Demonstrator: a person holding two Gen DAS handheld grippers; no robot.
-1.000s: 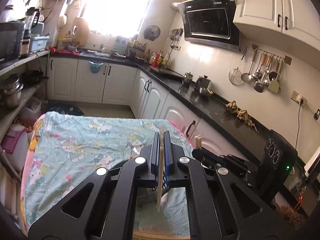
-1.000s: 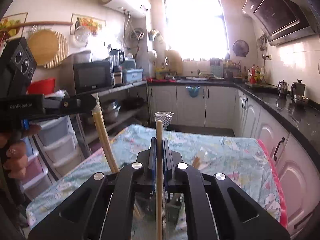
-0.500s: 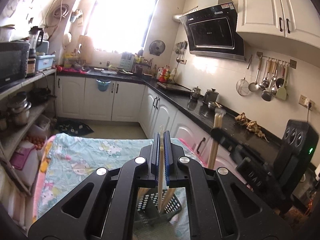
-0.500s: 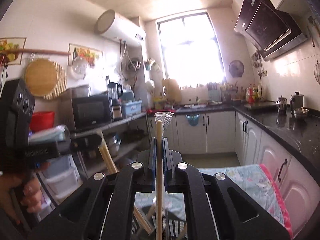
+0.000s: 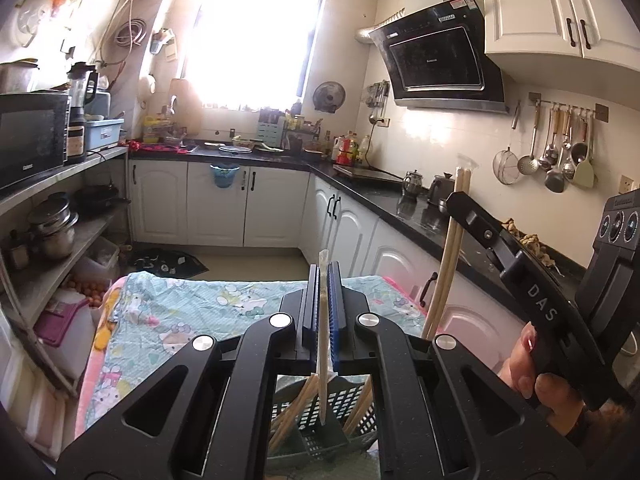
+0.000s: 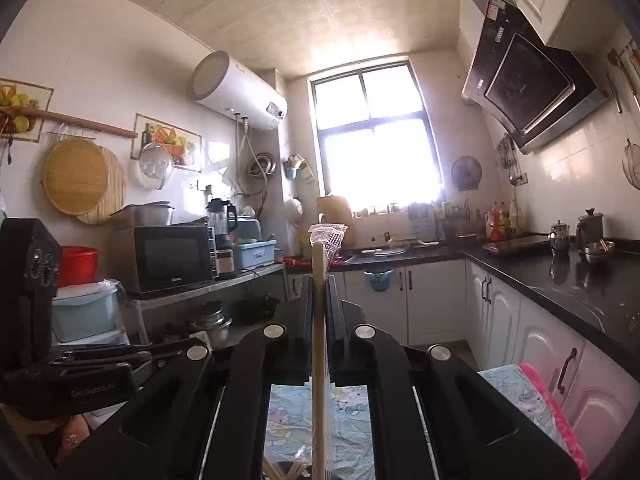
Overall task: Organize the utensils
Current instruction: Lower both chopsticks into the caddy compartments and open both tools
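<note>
Left gripper [image 5: 320, 280] clamped on one chopstick [image 5: 321, 336], tip now hanging over the black basket [image 5: 320, 420] (out of sight a second ago). Right gripper [image 6: 320, 292] pinching wrapped chopsticks [image 6: 319, 344], raised since then, table [image 6: 520, 392] sunk lower in view.

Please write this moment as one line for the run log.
left hand-held gripper: shut on chopstick | right hand-held gripper: shut on wrapped chopsticks | black basket: below, on table, holds chopsticks
</note>
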